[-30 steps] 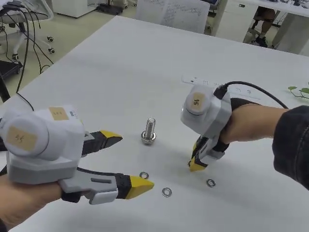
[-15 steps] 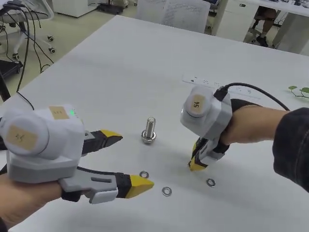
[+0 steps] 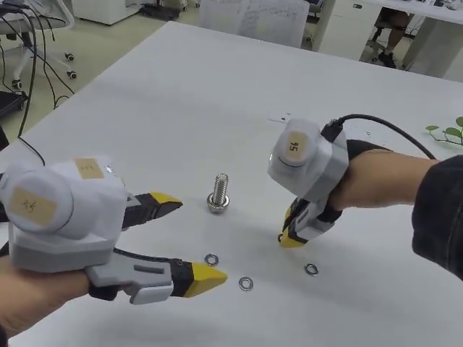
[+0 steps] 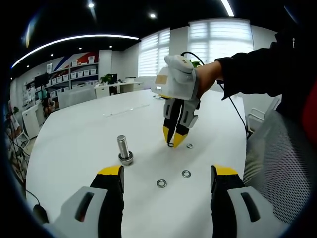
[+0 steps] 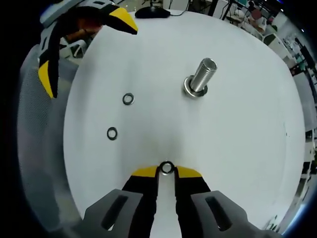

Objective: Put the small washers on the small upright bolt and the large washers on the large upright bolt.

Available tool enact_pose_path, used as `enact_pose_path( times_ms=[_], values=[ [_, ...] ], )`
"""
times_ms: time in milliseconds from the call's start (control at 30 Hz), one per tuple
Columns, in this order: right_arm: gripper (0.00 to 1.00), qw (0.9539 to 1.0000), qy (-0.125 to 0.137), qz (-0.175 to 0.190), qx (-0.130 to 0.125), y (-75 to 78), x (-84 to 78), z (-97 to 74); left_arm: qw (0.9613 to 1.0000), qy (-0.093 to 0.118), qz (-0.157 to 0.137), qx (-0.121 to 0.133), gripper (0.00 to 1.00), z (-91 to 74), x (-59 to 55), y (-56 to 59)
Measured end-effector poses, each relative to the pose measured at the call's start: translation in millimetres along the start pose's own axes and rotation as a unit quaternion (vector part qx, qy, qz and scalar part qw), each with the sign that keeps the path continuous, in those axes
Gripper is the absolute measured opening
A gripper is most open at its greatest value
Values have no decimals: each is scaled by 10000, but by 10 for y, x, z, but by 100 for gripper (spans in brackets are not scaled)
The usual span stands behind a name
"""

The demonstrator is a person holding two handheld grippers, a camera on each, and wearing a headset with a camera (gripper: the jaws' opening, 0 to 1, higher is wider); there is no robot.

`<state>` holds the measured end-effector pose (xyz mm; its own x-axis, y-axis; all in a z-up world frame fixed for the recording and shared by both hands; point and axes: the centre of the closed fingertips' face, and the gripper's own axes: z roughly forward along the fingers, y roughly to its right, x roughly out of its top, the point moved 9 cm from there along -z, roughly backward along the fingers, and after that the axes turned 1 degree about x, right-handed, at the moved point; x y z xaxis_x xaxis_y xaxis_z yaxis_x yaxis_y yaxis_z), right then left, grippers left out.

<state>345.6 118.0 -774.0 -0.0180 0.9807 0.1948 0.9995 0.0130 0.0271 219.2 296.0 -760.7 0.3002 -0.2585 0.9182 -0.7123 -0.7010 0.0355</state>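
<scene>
Right gripper (image 3: 288, 240) lifted slightly, fingertips now just clear of table. Washer (image 5: 167, 167) pinched between its fingertips. Gap from fingertips to loose washer (image 3: 311, 270) beside them marginally wider.

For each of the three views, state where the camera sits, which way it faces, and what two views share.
Head view: on the headset, facing forward and down at the table; left gripper, right gripper and a dark sleeve show.
Left gripper view: on the left gripper, facing along its open jaws toward the bolt and right gripper.
Right gripper view: on the right gripper, facing down at a washer between its jaws.
Shared: both gripper views show the bolt.
</scene>
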Motion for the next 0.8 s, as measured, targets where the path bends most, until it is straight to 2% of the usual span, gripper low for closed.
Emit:
enact_pose_path(
  times_ms=[367, 800],
  values=[
    [13, 9996, 268, 69, -91, -105, 5, -258, 9997, -4, 218, -96, 73, 52, 34, 16],
    [13, 9980, 520, 164, -331, -144, -111, -603, 9981, -110, 584, -164, 75, 121, 93, 36]
  ],
)
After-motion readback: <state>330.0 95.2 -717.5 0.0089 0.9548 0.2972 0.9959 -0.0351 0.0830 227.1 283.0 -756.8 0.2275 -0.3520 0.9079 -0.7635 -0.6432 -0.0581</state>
